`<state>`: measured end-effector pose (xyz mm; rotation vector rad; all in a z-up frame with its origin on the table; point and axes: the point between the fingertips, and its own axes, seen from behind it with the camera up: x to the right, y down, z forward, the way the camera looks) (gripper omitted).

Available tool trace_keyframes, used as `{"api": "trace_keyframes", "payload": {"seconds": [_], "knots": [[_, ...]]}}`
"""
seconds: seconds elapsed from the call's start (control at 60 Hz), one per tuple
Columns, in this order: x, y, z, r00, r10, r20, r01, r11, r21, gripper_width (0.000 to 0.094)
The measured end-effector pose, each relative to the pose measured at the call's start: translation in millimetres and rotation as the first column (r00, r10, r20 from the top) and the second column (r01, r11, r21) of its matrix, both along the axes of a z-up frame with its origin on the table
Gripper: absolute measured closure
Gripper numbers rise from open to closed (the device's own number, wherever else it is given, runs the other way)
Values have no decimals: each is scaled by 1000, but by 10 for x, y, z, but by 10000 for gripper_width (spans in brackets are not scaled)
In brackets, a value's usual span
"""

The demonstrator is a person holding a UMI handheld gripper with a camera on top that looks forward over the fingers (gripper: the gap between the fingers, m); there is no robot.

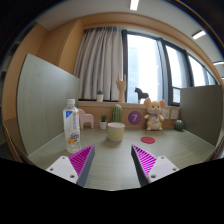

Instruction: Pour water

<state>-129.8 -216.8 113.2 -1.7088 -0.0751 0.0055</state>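
**Bottle ahead and to the left, fingers spread and empty**

The gripper [113, 163] hangs over the near edge of the desk [115, 150] with its two fingers spread apart and nothing between them; the magenta pads [82, 160] face each other across bare desktop.

The water bottle [71, 126] stands upright on the left part of the desk, beyond the left finger and off to its left side. Its long axis is vertical, so a side-on grasp around the body looks like the natural approach. That is the relation the next move turns on: the gripper would have to travel forward and leftward to bring the bottle between the fingers. The bottle is clear plastic, cylindrical, with a white cap and a printed label wrapped round its middle; it should be light and slightly yielding under pressure.

The cup [116, 131] sits near the desk's middle, almost straight ahead of the gripper and just right of the bottle, apart from it. It is pale, squat and round, open at the top, and looks like the receiver for the pour.

Further back, along the far edge, are a small cactus [117, 114], a purple round object [134, 117] and a plush toy [155, 119]. Grey partition panels [40, 95] flank the desk.
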Motion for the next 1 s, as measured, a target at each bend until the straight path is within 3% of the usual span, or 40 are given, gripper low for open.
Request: {"api": "trace_keyframes", "payload": {"seconds": [0.067, 0.3, 0.783, 0.9, 1.0], "knots": [[-763, 89, -144, 999, 46, -10, -46, 999, 9, 194], [-1819, 351, -97, 984, 168, -56, -167, 986, 17, 197], [-2210, 1410, 88, 985, 156, -74, -153, 987, 45, 203], [-2190, 1578, 46, 986, 159, -48, -156, 986, 53, 399], [-2167, 1601, 34, 988, 150, -47, -146, 986, 76, 477]]}}
